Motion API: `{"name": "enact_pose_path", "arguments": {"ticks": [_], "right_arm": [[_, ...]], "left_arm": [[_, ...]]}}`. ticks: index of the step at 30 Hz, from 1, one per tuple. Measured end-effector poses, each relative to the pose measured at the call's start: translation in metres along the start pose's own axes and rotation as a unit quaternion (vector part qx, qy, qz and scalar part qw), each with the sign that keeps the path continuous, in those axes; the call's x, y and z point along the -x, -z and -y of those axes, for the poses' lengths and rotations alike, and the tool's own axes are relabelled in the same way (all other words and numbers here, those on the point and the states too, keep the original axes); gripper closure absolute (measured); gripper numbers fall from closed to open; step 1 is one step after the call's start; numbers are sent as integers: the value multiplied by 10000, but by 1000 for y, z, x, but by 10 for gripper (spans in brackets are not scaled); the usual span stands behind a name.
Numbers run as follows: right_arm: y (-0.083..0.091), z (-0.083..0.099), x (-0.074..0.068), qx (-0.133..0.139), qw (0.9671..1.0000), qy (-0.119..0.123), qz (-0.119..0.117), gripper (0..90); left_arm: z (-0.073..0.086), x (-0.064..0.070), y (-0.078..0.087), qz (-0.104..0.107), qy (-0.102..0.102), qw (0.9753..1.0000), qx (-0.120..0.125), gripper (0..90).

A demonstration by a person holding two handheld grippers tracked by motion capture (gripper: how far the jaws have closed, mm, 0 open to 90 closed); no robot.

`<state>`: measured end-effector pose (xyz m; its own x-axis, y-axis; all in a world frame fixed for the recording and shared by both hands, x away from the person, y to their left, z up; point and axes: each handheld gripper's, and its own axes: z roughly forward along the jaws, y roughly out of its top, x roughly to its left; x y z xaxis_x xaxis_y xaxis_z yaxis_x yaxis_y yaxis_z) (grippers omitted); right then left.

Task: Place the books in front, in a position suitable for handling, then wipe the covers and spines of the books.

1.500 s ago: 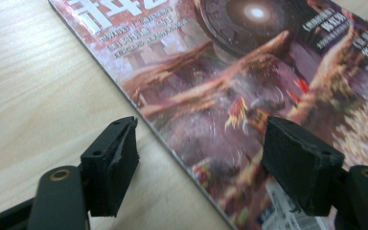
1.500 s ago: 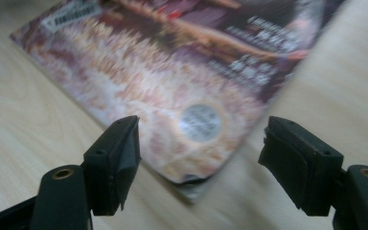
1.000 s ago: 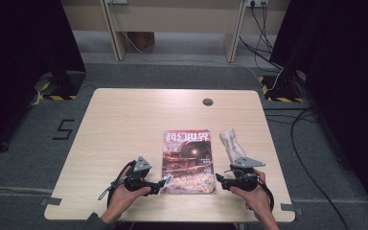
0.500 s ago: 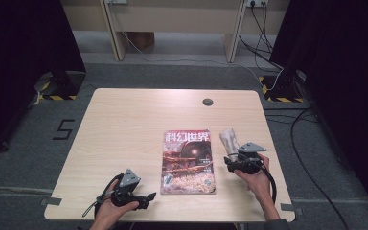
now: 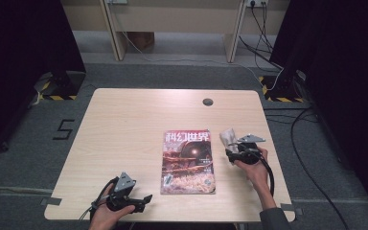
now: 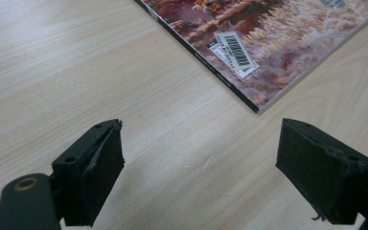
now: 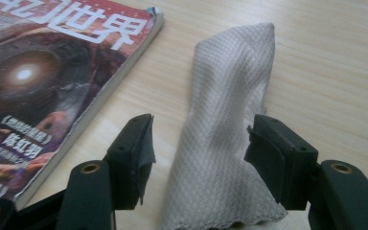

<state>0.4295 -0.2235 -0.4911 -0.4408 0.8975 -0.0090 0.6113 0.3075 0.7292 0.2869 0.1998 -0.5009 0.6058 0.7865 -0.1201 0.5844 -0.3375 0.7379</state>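
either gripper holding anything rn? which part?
Nothing held. Right gripper is open, fingers straddling the cloth near its end; left gripper open over bare table.

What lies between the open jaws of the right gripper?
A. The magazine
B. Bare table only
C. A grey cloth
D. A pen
C: in the right gripper view the right gripper stands open with the grey cloth between its jaws; the magazine lies beside it.

A magazine (image 5: pixel 189 162) lies flat on the wooden table (image 5: pixel 124 124), its red cover facing up. A small round dark cap (image 5: pixel 207 101) sits near the table's far edge. Cables (image 5: pixel 287 72) trail over the grey floor (image 5: pixel 28 143).
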Motion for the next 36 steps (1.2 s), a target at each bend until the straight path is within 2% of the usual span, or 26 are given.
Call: {"name": "enact_pose_path", "arguments": {"ticks": [2, 3, 6, 11, 15, 22, 28, 31, 36], "right_arm": [[-3, 0, 3, -48, 10000, -25, 15, 413], [-5, -2, 4, -91, 9999, 53, 63, 413], [-4, -6, 6, -45, 9999, 104, 88, 421], [-10, -9, 6, -109, 9997, 168, 107, 425], [-14, -9, 7, -154, 9998, 93, 125, 416], [-14, -9, 6, -177, 9997, 147, 100, 408], [-20, -14, 10, -176, 9996, 146, 135, 477], [-27, -16, 9, -276, 9991, 272, 152, 505], [-36, -17, 10, -302, 9993, 184, 154, 498]], "left_arm": [[0, -1, 1, -52, 18, 10000, 5, 156], [0, -1, 1, -68, 11, 10000, 3, 156], [2, -1, -1, -42, 6, 10000, -31, 156], [-1, 2, -3, -73, -89, 9999, -21, 156], [-1, 2, -3, -85, -79, 9999, -4, 158], [-2, 2, -4, -95, -74, 9999, 7, 158], [-4, 6, -7, -37, -146, 9999, -2, 158], [-5, 8, -10, -29, -187, 9998, -22, 158], [-9, 9, -13, -31, -253, 9997, 63, 174]]}}
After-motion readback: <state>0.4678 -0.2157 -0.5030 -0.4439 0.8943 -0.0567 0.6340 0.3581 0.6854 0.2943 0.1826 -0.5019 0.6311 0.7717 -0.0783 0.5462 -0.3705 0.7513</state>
